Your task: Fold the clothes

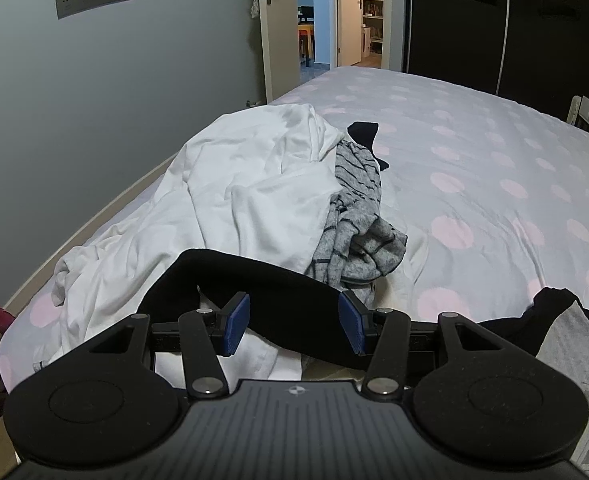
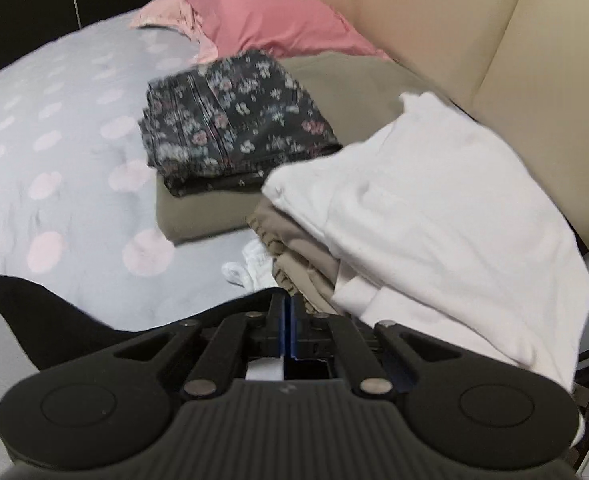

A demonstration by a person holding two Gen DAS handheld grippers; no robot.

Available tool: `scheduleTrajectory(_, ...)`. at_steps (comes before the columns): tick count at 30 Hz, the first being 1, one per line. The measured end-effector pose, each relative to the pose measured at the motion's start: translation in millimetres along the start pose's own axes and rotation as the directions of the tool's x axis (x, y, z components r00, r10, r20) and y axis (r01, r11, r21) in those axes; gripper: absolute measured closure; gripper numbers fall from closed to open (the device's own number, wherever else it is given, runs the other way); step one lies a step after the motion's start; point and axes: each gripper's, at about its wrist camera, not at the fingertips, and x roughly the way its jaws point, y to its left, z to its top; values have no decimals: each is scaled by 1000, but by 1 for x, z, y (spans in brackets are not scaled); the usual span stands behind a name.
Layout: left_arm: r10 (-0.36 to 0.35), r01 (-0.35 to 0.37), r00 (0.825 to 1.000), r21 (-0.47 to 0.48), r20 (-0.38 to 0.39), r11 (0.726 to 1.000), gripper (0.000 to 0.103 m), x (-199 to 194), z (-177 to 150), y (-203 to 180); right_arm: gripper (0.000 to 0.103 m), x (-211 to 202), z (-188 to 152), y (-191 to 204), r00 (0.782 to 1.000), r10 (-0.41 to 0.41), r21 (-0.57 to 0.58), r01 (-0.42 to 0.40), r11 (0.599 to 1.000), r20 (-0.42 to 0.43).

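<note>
A black garment (image 1: 262, 284) lies across the near edge of the bed, and its sleeve passes between the blue pads of my left gripper (image 1: 294, 304), which is open and not clamping it. Behind it sits an unfolded heap: a white garment (image 1: 254, 184) and a grey striped one (image 1: 354, 208). In the right wrist view the same black garment (image 2: 46, 316) stretches from the left up to my right gripper (image 2: 288, 300), whose jaws are shut on its edge. A grey panel of the garment (image 1: 570, 344) shows at the right.
Folded clothes lie near the beige headboard (image 2: 494, 20): a floral piece (image 2: 230, 128) on an olive one (image 2: 334, 80), and a white piece (image 2: 434, 208) over a tan one (image 2: 294, 256). A pink pillow (image 2: 262, 12) lies behind. The dotted bedspread (image 1: 474, 152) stretches toward an open doorway (image 1: 318, 16).
</note>
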Motion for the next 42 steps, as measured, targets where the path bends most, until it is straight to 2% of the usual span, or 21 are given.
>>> scheduleTrajectory(3, 3, -3, 1000, 7, -2, 1000, 56, 0, -2, -1, 97, 16, -2, -3, 1000, -15, -3, 15, 1000, -6)
scheduleTrajectory(8, 16, -16, 1000, 20, -21, 1000, 56, 6, -7, -3, 97, 26, -7, -4, 995, -80, -74, 84, 994, 55)
scheduleTrajectory(10, 15, -14, 1000, 24, -28, 1000, 56, 7, -8, -5, 96, 27, -7, -8, 996, -69, -60, 73, 996, 62)
scheduleTrajectory(15, -58, 63, 997, 108, -44, 992, 56, 2, -15, -26, 93, 24, -23, 6, 999, -4, -111, 8, 994, 39)
scheduleTrajectory(19, -164, 183, 980, 193, -113, 964, 56, -5, -33, -47, 87, 14, -43, 31, 997, 72, -186, -70, 980, 3)
scheduleTrajectory(22, -263, 306, 947, 262, -187, 915, 56, -15, -52, -62, 79, 5, -61, 51, 990, 141, -240, -144, 960, -29)
scheduleTrajectory(27, -385, 485, 867, 367, -315, 794, 56, -36, -95, -79, 76, -12, -100, 83, 966, 240, -330, -259, 908, -97)
scheduleTrajectory(32, -406, 601, 793, 473, -454, 645, 56, -56, -145, -85, 74, -24, -150, 110, 923, 327, -383, -383, 841, -205)
scheduleTrajectory(37, -375, 683, 717, 483, -588, 548, 56, -62, -187, -78, 74, -33, -202, 124, 872, 369, -485, -486, 727, -321)
scheduleTrajectory(39, -346, 688, 710, 497, -614, 529, 56, -60, -198, -76, 74, -35, -217, 125, 842, 382, -492, -534, 687, -381)
scheduleTrajectory(42, -320, 692, 698, 491, -640, 529, 57, -59, -210, -72, 70, -38, -235, 124, 811, 376, -500, -576, 647, -449)
